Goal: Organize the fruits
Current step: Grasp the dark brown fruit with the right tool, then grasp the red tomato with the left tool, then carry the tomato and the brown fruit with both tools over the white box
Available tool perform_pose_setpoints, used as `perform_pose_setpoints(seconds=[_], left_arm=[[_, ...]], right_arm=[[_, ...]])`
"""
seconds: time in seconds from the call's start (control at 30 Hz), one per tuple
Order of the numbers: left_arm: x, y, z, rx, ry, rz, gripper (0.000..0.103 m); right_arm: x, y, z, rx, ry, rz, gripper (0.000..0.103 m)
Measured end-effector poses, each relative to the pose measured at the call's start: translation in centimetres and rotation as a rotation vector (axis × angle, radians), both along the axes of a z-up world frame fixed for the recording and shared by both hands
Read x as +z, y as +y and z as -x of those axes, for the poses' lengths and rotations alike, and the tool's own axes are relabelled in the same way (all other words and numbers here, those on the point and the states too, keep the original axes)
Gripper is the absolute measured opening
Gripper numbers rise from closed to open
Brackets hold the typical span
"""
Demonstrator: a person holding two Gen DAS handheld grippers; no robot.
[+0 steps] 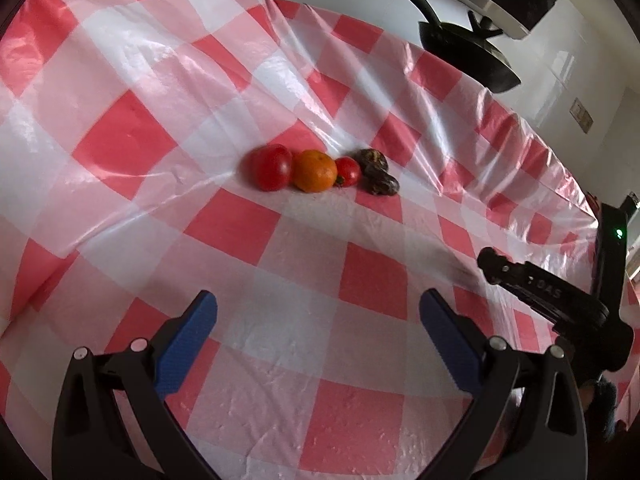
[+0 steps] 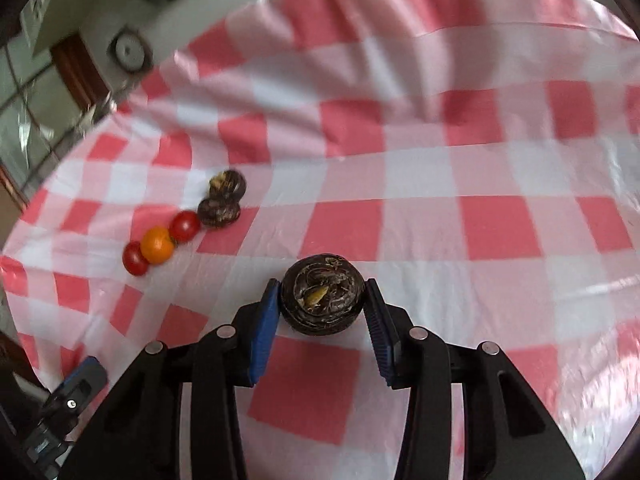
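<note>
Right tongs (image 2: 322, 300) clasp dark fruit (image 2: 322, 300); open cloth (image 2: 460, 168) beyond.

Left gripper (image 1: 318, 322) hovers with jaws spread wide and empty; right gripper (image 2: 322, 300) angles downward, jaws clamped on a dark fruit (image 2: 322, 300).

We are seeing a glossy, wrinkled plastic tablecloth (image 1: 304, 264) catching light along its far edge. The tomatoes (image 1: 272, 167) are shining smooth; the orange (image 1: 315, 171) is looking matt and finely dimpled. The dark fruit (image 2: 322, 295) is showing rough, wrinkled skin between textured blue rubbery pads (image 2: 266, 326) on matt black plastic fingers.
</note>
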State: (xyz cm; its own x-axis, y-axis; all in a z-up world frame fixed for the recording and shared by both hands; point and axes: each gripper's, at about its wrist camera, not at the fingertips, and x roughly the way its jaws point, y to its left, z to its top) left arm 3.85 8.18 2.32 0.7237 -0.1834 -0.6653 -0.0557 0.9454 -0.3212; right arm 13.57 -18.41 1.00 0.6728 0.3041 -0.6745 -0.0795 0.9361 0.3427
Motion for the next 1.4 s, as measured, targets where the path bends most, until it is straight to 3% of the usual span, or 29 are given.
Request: perform_pose_setpoints(seconds=[0.17, 0.33, 0.4, 0.57, 0.67, 0.77, 0.9, 1.03, 1.17, 1.4], left_arm=[[-0.6, -0.1, -1.2, 0.002, 0.074, 0.002, 0.101], [0.0, -0.2, -5.2, 0.017, 0.105, -0.168, 0.101], [0.3, 0.0, -7.3, -0.002, 0.125, -0.228, 0.086], [-0.2, -0.3, -12.0, -0.08, 0.17, -0.395, 0.063], [-0.5, -0.6, -13.6, -0.111, 0.165, -0.457, 0.06], [-0.5, -0.8, -14.0, -0.12, 0.157, -0.491, 0.035], [-0.4, -1.9, -10.9, -0.185, 0.123, -0.438, 0.035], [-0.4, -3.4, -4.4, -0.208, 0.061, -0.294, 0.035], [-0.1, -3.4, 0.2, -0.168, 0.009, -0.169, 0.035], [0.3, -1.9, 3.0, -0.055, -0.026, -0.049, 0.035]], right_arm=[[-0.2, -0.9, -0.3, 0.012, 0.005, -0.069, 0.042], [-0.2, -1.1, -0.2, 0.019, -0.006, -0.091, 0.042], [-0.2, -1.2, -0.1, 0.02, -0.005, -0.091, 0.042], [-0.2, -1.1, -0.1, 0.021, -0.009, -0.089, 0.043], [-0.2, -1.2, -0.1, 0.018, -0.011, -0.092, 0.043], [-0.3, -1.2, -0.1, 0.018, -0.011, -0.093, 0.043], [-0.2, -1.2, -0.1, 0.019, -0.012, -0.095, 0.043], [-0.2, -1.2, 0.0, 0.019, -0.013, -0.094, 0.043], [-0.1, -1.2, 0.0, 0.019, -0.017, -0.098, 0.043], [-0.1, -1.2, 0.1, 0.018, -0.019, -0.101, 0.043]])
